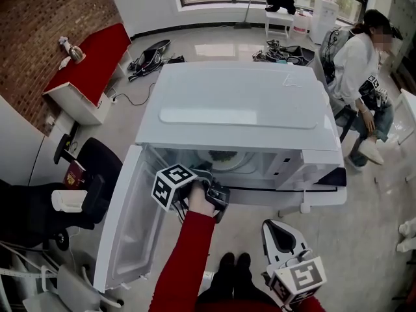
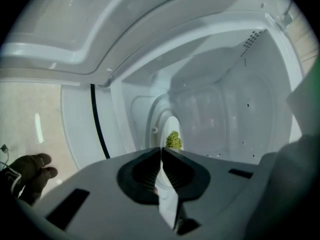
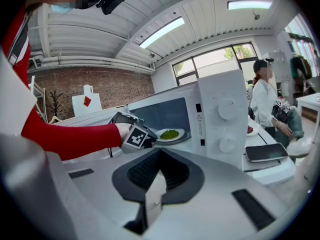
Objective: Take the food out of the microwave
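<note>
The white microwave (image 1: 240,103) stands with its door (image 1: 130,220) swung open to the left. Inside, a white plate (image 1: 235,163) carries a heap of green food (image 1: 224,155). My left gripper (image 1: 209,169) reaches into the cavity and is shut on the plate's near rim. In the left gripper view the fingertips (image 2: 161,152) meet just below the food (image 2: 173,140) on the plate (image 2: 169,124). The right gripper view shows the left gripper (image 3: 149,134) at the plate's edge (image 3: 177,136). My right gripper (image 1: 276,229) hangs back in front of the microwave, shut (image 3: 159,152) and empty.
A person (image 1: 354,64) sits at the right beside the table. A dark tablet (image 3: 265,151) and a small dish (image 3: 251,130) lie right of the microwave (image 3: 225,114). A red-topped bench (image 1: 91,64) and a black chair (image 1: 97,168) stand at the left.
</note>
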`<action>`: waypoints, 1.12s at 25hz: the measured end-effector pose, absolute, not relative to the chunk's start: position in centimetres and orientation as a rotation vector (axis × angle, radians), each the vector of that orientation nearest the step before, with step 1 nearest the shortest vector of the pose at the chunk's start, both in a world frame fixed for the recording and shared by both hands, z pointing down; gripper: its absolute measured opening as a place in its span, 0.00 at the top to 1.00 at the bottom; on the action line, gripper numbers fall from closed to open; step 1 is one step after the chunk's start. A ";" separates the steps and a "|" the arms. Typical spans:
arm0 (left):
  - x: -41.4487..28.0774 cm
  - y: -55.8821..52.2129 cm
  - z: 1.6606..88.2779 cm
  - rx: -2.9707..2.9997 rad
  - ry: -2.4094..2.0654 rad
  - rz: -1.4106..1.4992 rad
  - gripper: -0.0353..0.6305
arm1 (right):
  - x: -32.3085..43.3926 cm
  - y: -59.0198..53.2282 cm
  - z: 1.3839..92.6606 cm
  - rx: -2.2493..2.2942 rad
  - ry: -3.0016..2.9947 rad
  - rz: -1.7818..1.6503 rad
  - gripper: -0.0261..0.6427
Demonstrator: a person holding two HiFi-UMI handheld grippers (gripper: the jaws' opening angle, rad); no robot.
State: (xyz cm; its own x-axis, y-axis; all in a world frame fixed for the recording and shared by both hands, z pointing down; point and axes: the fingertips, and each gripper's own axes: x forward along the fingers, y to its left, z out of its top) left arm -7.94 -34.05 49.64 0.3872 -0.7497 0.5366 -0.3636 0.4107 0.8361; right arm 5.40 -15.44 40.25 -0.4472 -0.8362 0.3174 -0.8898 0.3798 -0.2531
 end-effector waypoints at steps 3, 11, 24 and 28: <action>-8.1 -33.2 49.4 1.193 -1.206 -0.353 0.91 | 5.2 -15.2 40.5 1.557 -2.474 0.610 0.94; -8.3 -31.0 49.3 1.194 -1.177 -0.381 0.91 | 4.8 -14.5 40.8 1.549 -2.457 0.652 0.94; -8.5 -29.5 49.7 1.191 -1.159 -0.413 0.91 | 4.7 -14.6 40.2 1.538 -2.519 0.501 0.94; -8.4 -29.5 49.7 1.187 -1.140 -0.441 0.91 | 4.5 -14.0 40.6 1.535 -2.469 0.585 0.94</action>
State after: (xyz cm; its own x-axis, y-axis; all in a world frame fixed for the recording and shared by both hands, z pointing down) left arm -8.39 -29.50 49.67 0.4170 -0.7844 0.4591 -0.2716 0.3745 0.8866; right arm 4.54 -14.00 40.56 -0.4529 -0.8207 0.3484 -0.8898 0.3912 -0.2351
